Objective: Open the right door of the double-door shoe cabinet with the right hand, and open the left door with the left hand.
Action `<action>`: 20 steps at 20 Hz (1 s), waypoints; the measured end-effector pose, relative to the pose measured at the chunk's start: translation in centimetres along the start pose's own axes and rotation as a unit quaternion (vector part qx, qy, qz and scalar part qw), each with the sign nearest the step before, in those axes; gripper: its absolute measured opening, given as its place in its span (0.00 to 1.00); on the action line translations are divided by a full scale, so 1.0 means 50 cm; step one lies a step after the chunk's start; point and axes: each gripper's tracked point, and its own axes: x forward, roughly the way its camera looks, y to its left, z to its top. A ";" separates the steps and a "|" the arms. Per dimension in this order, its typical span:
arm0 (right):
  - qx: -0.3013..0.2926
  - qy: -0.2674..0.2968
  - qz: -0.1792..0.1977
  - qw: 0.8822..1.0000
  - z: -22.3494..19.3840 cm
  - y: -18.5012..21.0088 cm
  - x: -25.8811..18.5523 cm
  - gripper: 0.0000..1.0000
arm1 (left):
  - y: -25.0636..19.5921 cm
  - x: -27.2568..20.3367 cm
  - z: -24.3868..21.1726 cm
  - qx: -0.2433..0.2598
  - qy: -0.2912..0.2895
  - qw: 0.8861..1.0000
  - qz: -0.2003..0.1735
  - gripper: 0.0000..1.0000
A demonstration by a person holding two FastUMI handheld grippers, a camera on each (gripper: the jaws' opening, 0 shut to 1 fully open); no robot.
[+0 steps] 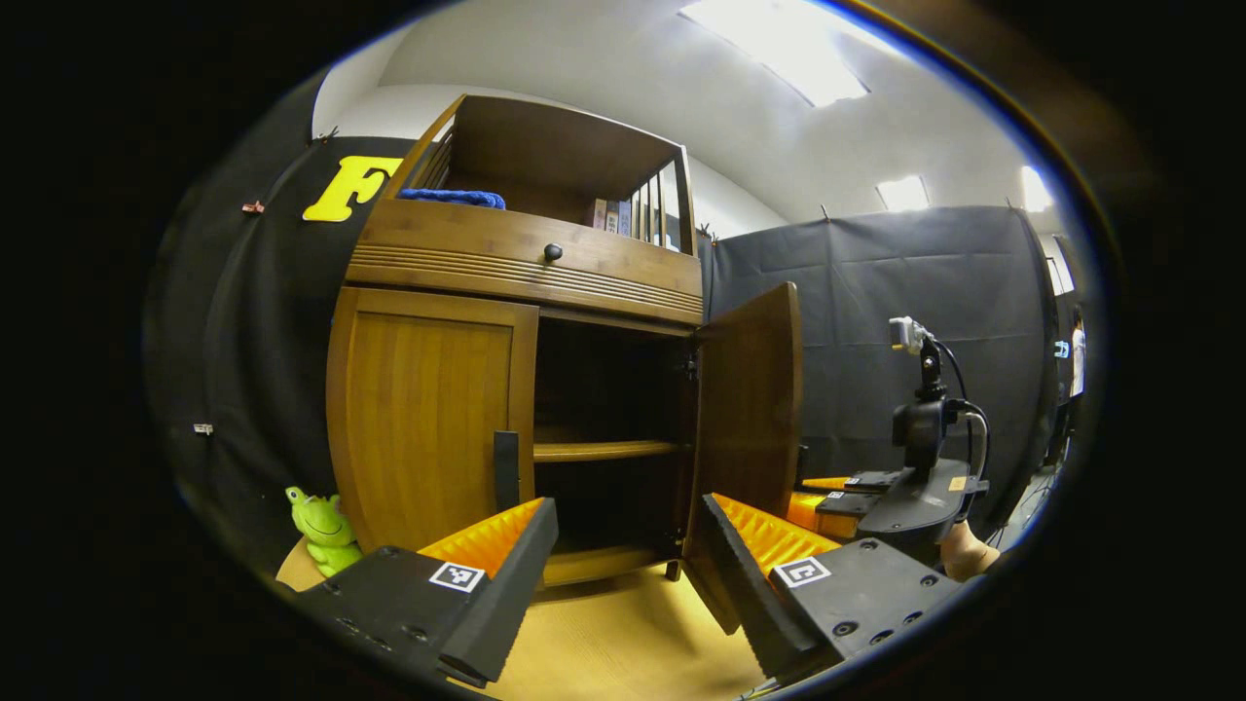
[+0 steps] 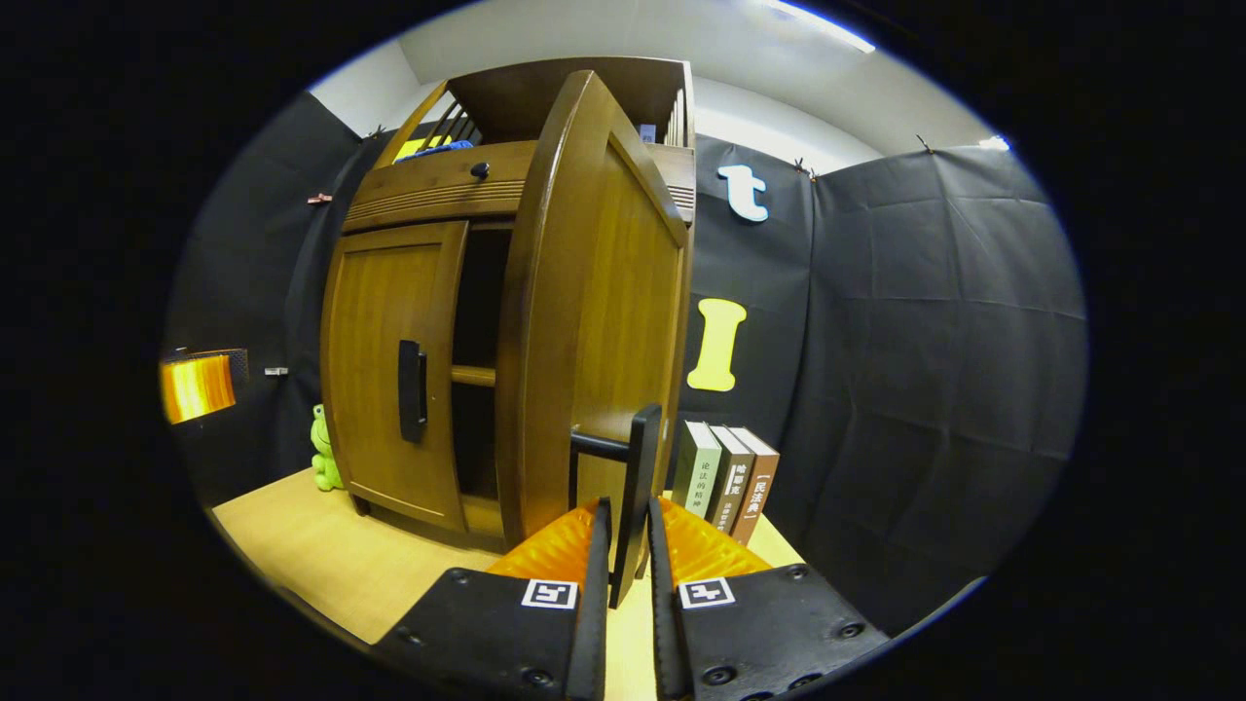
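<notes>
The shoe cabinet (image 1: 516, 321) is standing on a pale wooden table (image 1: 623, 643), built of warm brown wood with a visible vertical grain. It is showing 2 panelled doors, 1 drawer with a small round dark knob (image 1: 553, 252), and a railed open shelf on top.

The right door (image 2: 594, 312) is swinging outward from the cabinet, exposing 1 plank shelf (image 1: 604, 450) inside. The right gripper (image 2: 623, 545) is closing both fingers on that door's handle (image 2: 638, 497), a flat dark vertical bar standing off the panel on a short post.

The left door (image 1: 428, 419) is sitting flush against the cabinet front, its own dark bar handle (image 2: 411, 389) untouched. The left gripper (image 1: 623, 545) is hovering in front of the cabinet with its ridged fingers spread wide and gripping nothing.

Left of the cabinet, 1 soft green frog toy (image 1: 324, 531) is sitting on the table. Right of the cabinet, 3 upright books (image 2: 725, 477) are leaning against the black cloth. On the cabinet's top shelf, 1 blue cloth (image 1: 453, 198) is lying folded.
</notes>
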 end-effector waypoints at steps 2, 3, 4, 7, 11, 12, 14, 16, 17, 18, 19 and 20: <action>-0.003 0.003 -0.002 1.000 -0.008 -0.009 -0.004 0.18 | -0.004 0.010 -0.005 -0.001 0.002 1.000 -0.002 0.96; -0.005 0.004 -0.004 1.000 -0.010 -0.016 -0.007 0.18 | -0.006 0.012 -0.010 -0.001 0.004 1.000 -0.002 0.96; -0.005 0.006 -0.006 1.000 -0.012 -0.023 -0.012 0.17 | -0.008 0.015 -0.014 -0.001 0.006 1.000 -0.002 0.96; -0.012 0.006 -0.020 1.000 -0.008 -0.041 -0.033 0.19 | -0.016 0.031 -0.029 -0.007 0.013 1.000 -0.007 0.96; -0.009 0.001 -0.037 0.999 -0.003 -0.072 -0.046 0.18 | -0.017 0.034 -0.029 0.000 0.015 1.000 0.002 0.88; -0.008 0.000 -0.042 0.999 -0.004 -0.080 -0.049 0.18 | -0.017 0.032 -0.028 0.001 0.014 1.000 0.004 0.92; -0.006 0.000 -0.053 0.999 -0.001 -0.095 -0.055 0.18 | -0.021 0.028 -0.027 -0.001 0.012 1.000 0.001 0.95; -0.006 -0.002 -0.064 0.998 0.001 -0.107 -0.062 0.17 | -0.016 0.018 -0.020 -0.001 0.007 1.000 0.007 0.95; -0.007 -0.002 -0.068 0.998 0.003 -0.110 -0.065 0.18 | -0.012 0.012 -0.018 0.001 0.003 1.000 0.011 0.95; -0.007 -0.001 -0.072 0.997 0.001 -0.115 -0.069 0.18 | -0.012 0.008 -0.015 0.001 0.000 1.000 0.012 0.92; -0.007 -0.002 -0.075 0.997 0.002 -0.117 -0.073 0.17 | -0.013 0.003 -0.015 0.000 -0.002 1.000 0.011 0.92; -0.007 -0.002 -0.078 0.997 0.003 -0.119 -0.077 0.18 | -0.013 -0.002 -0.012 -0.002 -0.004 1.000 0.011 0.95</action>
